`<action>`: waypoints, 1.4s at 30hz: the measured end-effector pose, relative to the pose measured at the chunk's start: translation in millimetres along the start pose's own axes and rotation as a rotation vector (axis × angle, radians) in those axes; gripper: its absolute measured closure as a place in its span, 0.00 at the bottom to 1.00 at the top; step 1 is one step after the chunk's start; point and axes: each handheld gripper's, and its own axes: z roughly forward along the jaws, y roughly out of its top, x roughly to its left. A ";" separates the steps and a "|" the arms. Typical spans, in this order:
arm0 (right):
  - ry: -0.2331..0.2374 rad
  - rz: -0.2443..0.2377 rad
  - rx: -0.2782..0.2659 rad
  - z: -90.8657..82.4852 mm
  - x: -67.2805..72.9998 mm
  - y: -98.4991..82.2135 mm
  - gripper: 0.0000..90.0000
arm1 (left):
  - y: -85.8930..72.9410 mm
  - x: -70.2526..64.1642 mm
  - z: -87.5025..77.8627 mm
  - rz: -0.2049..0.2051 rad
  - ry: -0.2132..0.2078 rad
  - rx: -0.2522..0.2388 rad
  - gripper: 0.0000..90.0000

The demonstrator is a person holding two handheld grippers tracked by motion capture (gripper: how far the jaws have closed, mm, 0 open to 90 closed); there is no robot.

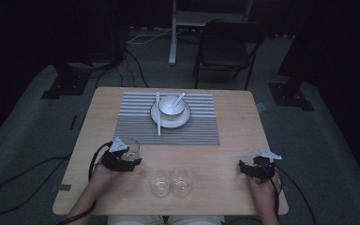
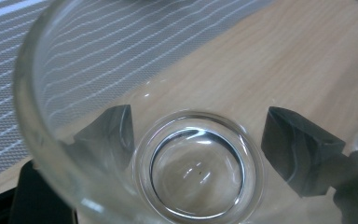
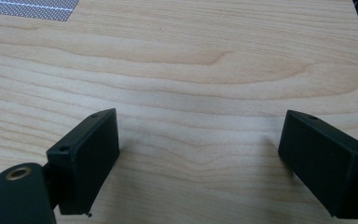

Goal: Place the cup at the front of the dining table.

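The right claw point(image 1: 244, 168) hovers near the tabletop's point(image 1: 234, 140) right edge, jaws spread wide over bare wood, gripping nothing. The left claw point(image 1: 132, 158) straddles a clear glass point(image 2: 144, 116) at the striped placemat's point(image 1: 136, 126) near-left corner; whether its jaws press the glass I cannot tell. Two more glasses point(image 1: 171, 182) stand between the hands.

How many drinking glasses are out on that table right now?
3. Two empty glasses stand side by side at the near edge, one left, one right. A third glass sits between the left gripper's jaws, by the striped placemat.
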 end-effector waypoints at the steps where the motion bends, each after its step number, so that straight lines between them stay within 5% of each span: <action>1: 0.000 0.000 0.000 0.0 0.0 0.0 0.13 | 0.8 1.6 1.2 -0.004 0.004 0.001 0.25; 5: 0.000 0.000 0.000 0.0 0.0 0.0 0.13 | 5.6 8.5 5.0 -0.041 0.035 -0.031 0.25; 13: 0.000 0.000 -0.001 0.0 0.0 0.0 0.13 | 23.6 20.3 12.5 -0.037 0.099 -0.037 0.25; 25: 0.000 0.000 -0.001 0.0 0.0 0.0 0.13 | 50.1 39.7 35.3 -0.113 0.191 -0.057 0.25; 31: -0.001 0.001 0.000 0.0 0.1 0.0 0.13 | 63.6 39.4 47.3 -0.095 0.268 -0.081 0.25; 42: -0.001 0.001 0.000 0.0 0.1 0.0 0.13 | 82.6 53.1 77.4 -0.141 0.280 -0.054 0.25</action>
